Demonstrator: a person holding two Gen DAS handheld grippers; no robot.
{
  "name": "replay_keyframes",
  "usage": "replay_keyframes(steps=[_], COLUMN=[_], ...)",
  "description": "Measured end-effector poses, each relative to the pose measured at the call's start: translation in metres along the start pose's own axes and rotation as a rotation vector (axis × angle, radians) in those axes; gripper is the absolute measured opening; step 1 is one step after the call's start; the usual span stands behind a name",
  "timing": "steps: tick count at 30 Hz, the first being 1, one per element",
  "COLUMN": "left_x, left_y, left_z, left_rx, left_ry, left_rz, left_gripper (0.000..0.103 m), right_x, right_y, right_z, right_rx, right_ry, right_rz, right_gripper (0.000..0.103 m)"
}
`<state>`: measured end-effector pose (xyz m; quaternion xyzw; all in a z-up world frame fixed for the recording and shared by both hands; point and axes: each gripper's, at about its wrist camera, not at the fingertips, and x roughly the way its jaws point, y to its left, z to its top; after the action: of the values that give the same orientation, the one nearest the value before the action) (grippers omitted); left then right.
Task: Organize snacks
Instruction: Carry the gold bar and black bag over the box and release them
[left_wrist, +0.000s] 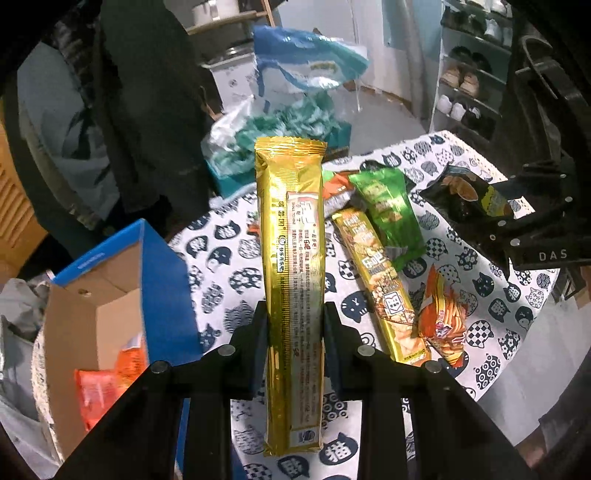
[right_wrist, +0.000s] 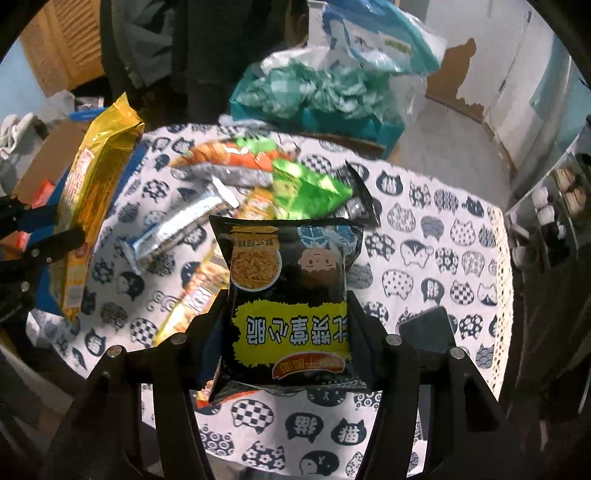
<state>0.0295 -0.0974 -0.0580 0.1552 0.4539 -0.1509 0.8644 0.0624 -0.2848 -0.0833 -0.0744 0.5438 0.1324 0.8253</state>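
Two packs are lifted at once, one per tongs. Left tongs (left_wrist: 295, 347) are clamped on the gold pack (left_wrist: 293, 266); right tongs (right_wrist: 286, 332) are clamped on the black bag (right_wrist: 290, 295). Both packs are held clear above the surface (right_wrist: 424, 229).

Step in hand, as judged: transfer from pile to box. The box (left_wrist: 162, 266) sits just left of the gold pack, open, with orange packs (left_wrist: 107, 384) already inside. The remaining pile (left_wrist: 388, 251) (green, yellow, orange packs) lies right of the gold pack on the surface, untouched.

Orientation:
- Gold pack: long and narrow, long axis in line with the tongs fingers, sealed top end pointing away from the camera. It is gripped across its narrow width, roughly a third up from the near end, so most of the length overhangs forward.
- Black bag: short, nearly square, print upside down to the camera, gripped at both side edges.

Next move, as judged: gold pack swung left over the box opening, far end tipped down, long axis lined up with the box's long side before release. Snagging on the blue flap is a risk. Black bag would follow.
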Motion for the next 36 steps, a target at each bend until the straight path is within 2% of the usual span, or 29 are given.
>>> replay_keyframes(steps=[9,18,26,36], left_x=[-0.032,-0.062,-0.075,-0.069], left_y=[0.024,0.058,0.101,0.147], left_z=[0.004,0.002,-0.012,-0.046], left_rx=[-0.033,-0.089,-0.158,-0.239], left_ry=[-0.06,-0.113,-0.126,-0.091], left_rz=[0.027,0.045,0.091,0.136], left_gripper=[0.028,0.028,0.028,0.028], right_x=[-0.028,-0.051,-0.054,-0.038], right_y=[0.027,0.075,0.12,0.177], right_z=[0.02,0.048,0.071,0.097], right_rx=[-0.017,-0.074,-0.133,-0.201], right_ry=[-0.052,-0.111,-0.13,-0.107], right_rz=[0.027,0.088,0.136,0.187], right_gripper=[0.058,0.058,0.058,0.058])
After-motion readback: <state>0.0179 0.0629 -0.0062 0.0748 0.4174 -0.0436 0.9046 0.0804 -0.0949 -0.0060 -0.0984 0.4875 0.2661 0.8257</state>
